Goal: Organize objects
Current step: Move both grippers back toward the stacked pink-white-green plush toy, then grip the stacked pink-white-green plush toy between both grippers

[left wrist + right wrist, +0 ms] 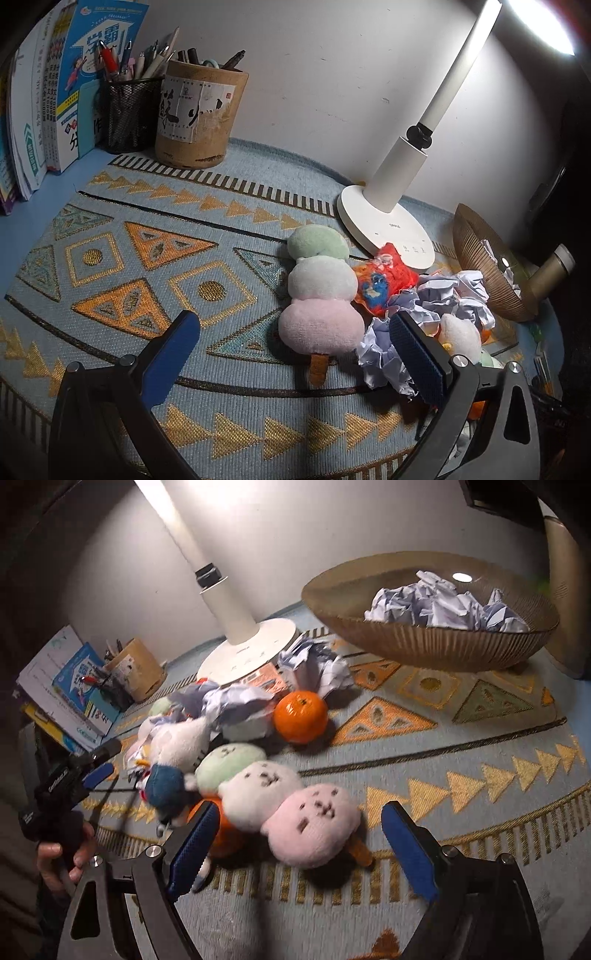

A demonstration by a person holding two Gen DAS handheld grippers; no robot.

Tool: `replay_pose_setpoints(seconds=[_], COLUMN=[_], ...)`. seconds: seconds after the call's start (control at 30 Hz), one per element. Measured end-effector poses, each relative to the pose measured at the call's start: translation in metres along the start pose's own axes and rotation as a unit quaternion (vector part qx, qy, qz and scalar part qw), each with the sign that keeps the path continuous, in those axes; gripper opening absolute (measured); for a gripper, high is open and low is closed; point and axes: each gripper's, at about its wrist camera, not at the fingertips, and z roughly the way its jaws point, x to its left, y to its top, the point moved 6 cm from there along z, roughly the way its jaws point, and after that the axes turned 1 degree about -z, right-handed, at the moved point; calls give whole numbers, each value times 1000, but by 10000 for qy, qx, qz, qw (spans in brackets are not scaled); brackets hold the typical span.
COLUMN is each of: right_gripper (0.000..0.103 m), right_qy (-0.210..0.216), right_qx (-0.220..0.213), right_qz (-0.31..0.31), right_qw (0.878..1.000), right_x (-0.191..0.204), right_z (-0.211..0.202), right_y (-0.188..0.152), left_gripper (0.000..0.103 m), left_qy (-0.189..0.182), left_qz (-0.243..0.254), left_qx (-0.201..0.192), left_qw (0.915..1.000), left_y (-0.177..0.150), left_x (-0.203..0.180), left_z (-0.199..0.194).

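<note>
Now the right gripper (295, 843) is held with its blue fingers wide apart, nothing pressed between them — the dango plush (280, 797) lies in the gap, its pink end nearest. Beyond it an orange (300, 716) and crumpled paper (314, 662) are seen, a paper-filled bowl (424, 642) farther right. The left gripper (295, 354) is likewise spread wide and empty, the plush (319, 295) just ahead.

White wall (314, 74), lit lamp (384, 192) (patterned mat (147, 258))
</note>
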Motion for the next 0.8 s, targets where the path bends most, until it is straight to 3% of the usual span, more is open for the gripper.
replay_pose_setpoints(seconds=[0.07, 0.17, 0.23, 0.37, 0.43, 0.5, 0.57, 0.63, 0.67, 0.77, 0.8], right_gripper=[89, 89, 89, 89, 71, 69, 68, 68, 68, 67, 55], right_qy=[17, -574, -719, -276, -79, -6, 79, 173, 227, 274, 271], right_qx=[-2, -181, -233, 365, 605, 574, 603, 641, 649, 598, 593], right_qz=[-332, -900, -1109, -1292, -1455, -1571, -1616, -1643, -1644, -1658, -1707], right_qw=[9994, 9941, 9910, 9906, 9875, 9859, 9850, 9842, 9840, 9840, 9832], right_x=[13, 17, 11, -2, -2, 0, -1, -2, -2, 4, 8], right_z=[-8, -18, -18, 10, 24, 27, 27, 30, 32, 35, 34], right_y=[-12, -8, 4, 23, 22, 24, 25, 28, 29, 32, 29], left_gripper=[102, 102, 102, 102, 102, 102, 96, 78, 74, 69, 61], left_qy=[16, 78, 296, 418, 425, 527, 549, 433, 411, 753, 658], left_qz=[44, -14, -50, 200, 442, 616, 737, 779, 842, 1312, 1289], left_qx=[8, 64, 110, 392, 651, 696, 843, 1138, 1304, 1076, 1047], left_qw=[10000, 9999, 9995, 9982, 9960, 9943, 9922, 9895, 9870, 9826, 9839], left_y=[0, 2, 7, 28, 33, 34, 32, 23, 16, 10, 9], left_x=[-1, 3, 8, 2, -7, -15, -19, -20, -21, -28, -29], left_z=[0, 1, -2, 3, 16, 29, 42, 55, 61, 61, 59])
